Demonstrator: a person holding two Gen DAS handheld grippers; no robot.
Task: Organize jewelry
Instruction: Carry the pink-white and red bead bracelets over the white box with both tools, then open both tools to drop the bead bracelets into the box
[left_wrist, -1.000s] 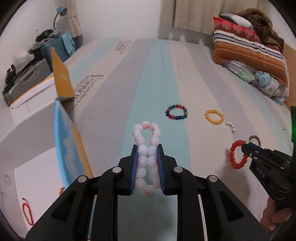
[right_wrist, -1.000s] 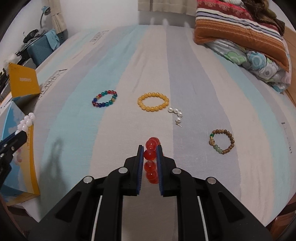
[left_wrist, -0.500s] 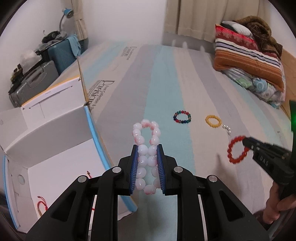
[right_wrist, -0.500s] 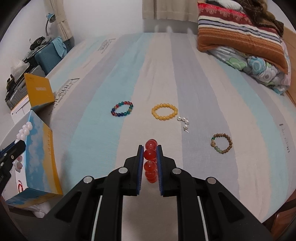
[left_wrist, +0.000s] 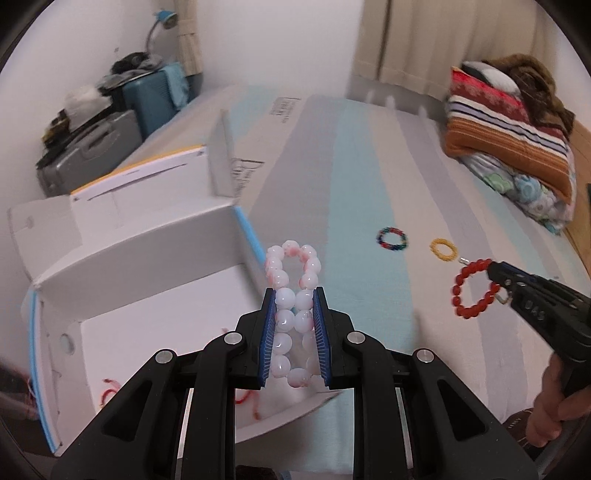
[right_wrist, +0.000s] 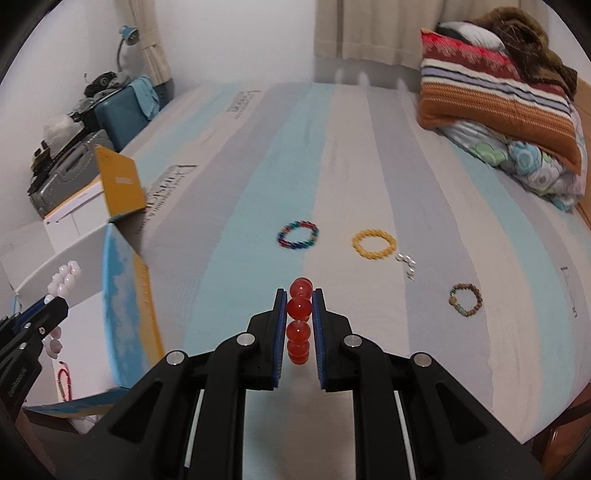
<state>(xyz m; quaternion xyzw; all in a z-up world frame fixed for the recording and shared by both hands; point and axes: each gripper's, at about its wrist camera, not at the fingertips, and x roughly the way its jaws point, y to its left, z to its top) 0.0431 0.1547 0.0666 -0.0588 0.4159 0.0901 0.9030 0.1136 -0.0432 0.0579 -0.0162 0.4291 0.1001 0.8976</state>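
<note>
My left gripper (left_wrist: 294, 295) is shut on a pink-white bead bracelet (left_wrist: 291, 266) and holds it in the air over the near right edge of the open white box (left_wrist: 155, 258); it also shows at the left of the right wrist view (right_wrist: 55, 299). My right gripper (right_wrist: 299, 295) is shut on a red bead bracelet (right_wrist: 300, 308), held above the striped bed; the bracelet shows as a ring in the left wrist view (left_wrist: 474, 288). On the bed lie a multicolour bracelet (right_wrist: 298, 235), a yellow bracelet (right_wrist: 373, 242), small pearls (right_wrist: 406, 264) and a brown bracelet (right_wrist: 466, 300).
The box has a blue and yellow outer wall (right_wrist: 125, 295) and red cords (left_wrist: 110, 387) inside. Folded blankets (right_wrist: 498, 96) lie at the far right of the bed. Suitcases (left_wrist: 92, 147) and a lamp (left_wrist: 162, 22) stand by the left wall.
Both grippers have risen and moved left with their bracelets. The left gripper now hangs over the open box instead of beside its wall. The bracelets on the bed have not moved.
</note>
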